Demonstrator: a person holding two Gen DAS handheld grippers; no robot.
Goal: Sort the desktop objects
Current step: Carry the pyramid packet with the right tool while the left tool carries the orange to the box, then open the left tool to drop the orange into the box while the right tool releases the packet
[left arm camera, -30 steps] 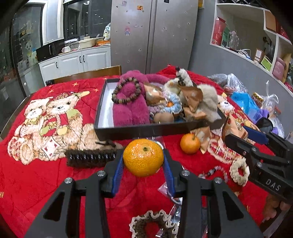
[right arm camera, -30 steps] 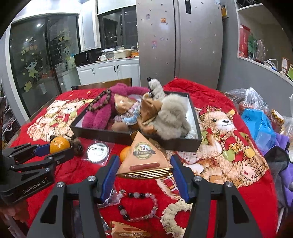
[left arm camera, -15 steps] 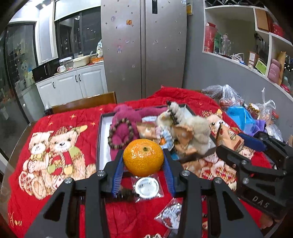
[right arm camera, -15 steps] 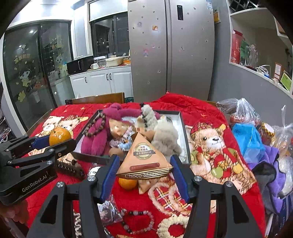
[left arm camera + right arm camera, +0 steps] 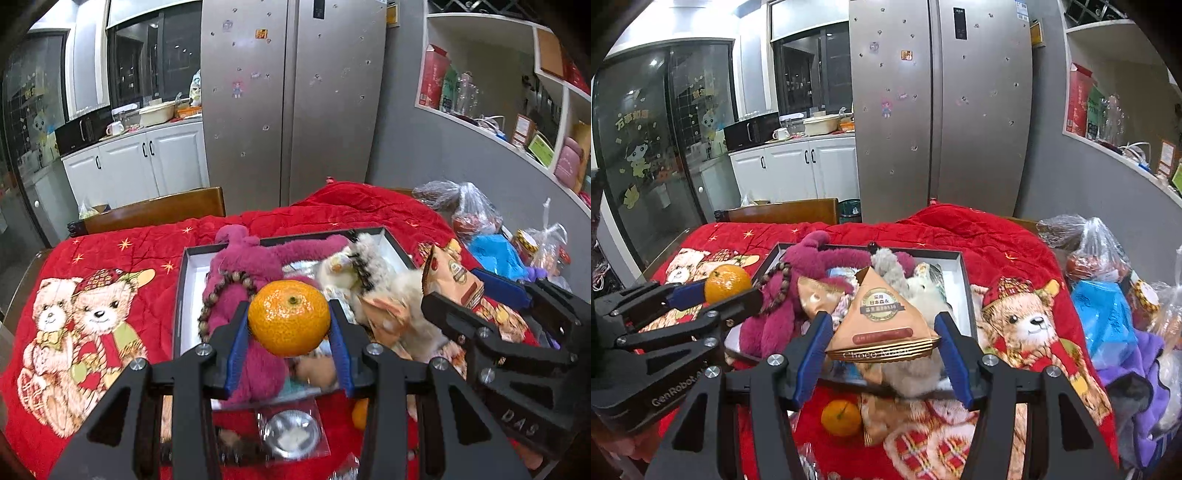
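Two loads are in the air at once: the left claw (image 5: 289, 325) is clenched on a mandarin (image 5: 289, 317) at frame centre, the right claw (image 5: 882, 345) grips a triangular snack packet (image 5: 882, 325), both over the near edge of the crowded black box (image 5: 964, 288). This looks like the carry-to-box step; next, each needs a free gap among the plush toys (image 5: 255, 266) before releasing.

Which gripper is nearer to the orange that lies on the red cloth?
Right. The right gripper, holding a snack packet, hangs just above the loose orange. The left gripper, holding its own orange, is farther off, up to the left.
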